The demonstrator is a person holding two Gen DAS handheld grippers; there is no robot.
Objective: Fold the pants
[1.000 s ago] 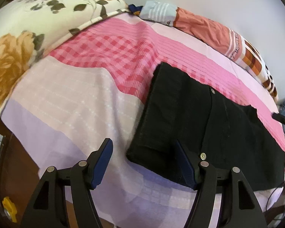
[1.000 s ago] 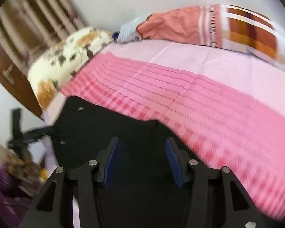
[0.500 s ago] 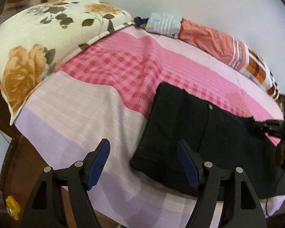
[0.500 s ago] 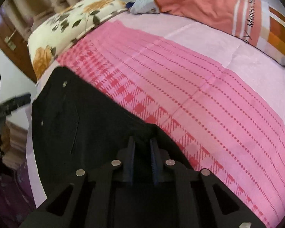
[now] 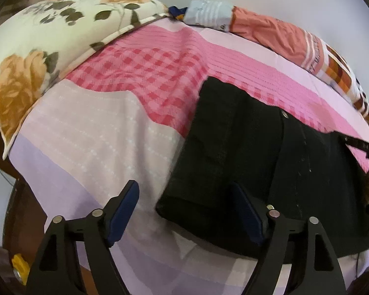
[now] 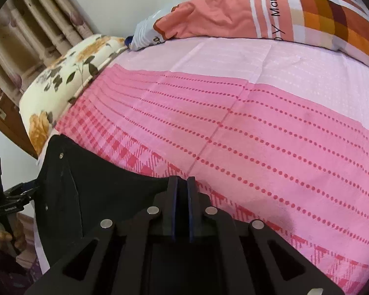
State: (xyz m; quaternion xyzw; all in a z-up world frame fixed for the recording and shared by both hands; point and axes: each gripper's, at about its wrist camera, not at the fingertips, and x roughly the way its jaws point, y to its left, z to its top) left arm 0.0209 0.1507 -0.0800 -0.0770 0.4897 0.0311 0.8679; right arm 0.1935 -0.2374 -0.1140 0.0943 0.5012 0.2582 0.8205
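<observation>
Black pants (image 5: 246,152) lie folded flat on a pink and lilac bed sheet (image 5: 91,147). My left gripper (image 5: 183,189) hovers over their near left corner. Its jaws are opening; the corner shows between them, but the pads do not press on it. In the right wrist view the pants (image 6: 105,184) fill the lower left. My right gripper (image 6: 181,180) is shut on their far edge, where the black cloth meets the pink sheet (image 6: 270,135). That right gripper also shows as a dark bar (image 5: 361,145) at the right of the left wrist view.
A floral pillow (image 5: 37,49) lies at the bed's left end, and an orange patterned pillow (image 5: 283,34) lies along the wall. The wooden bed frame (image 5: 19,204) and a small yellow object (image 5: 19,268) sit below the near left edge. Curtains (image 6: 37,24) hang behind the floral pillow.
My right gripper came down and closed on the pants' far edge. The left jaws spread wider above the near corner. The right gripper came into the left wrist view at the right.
</observation>
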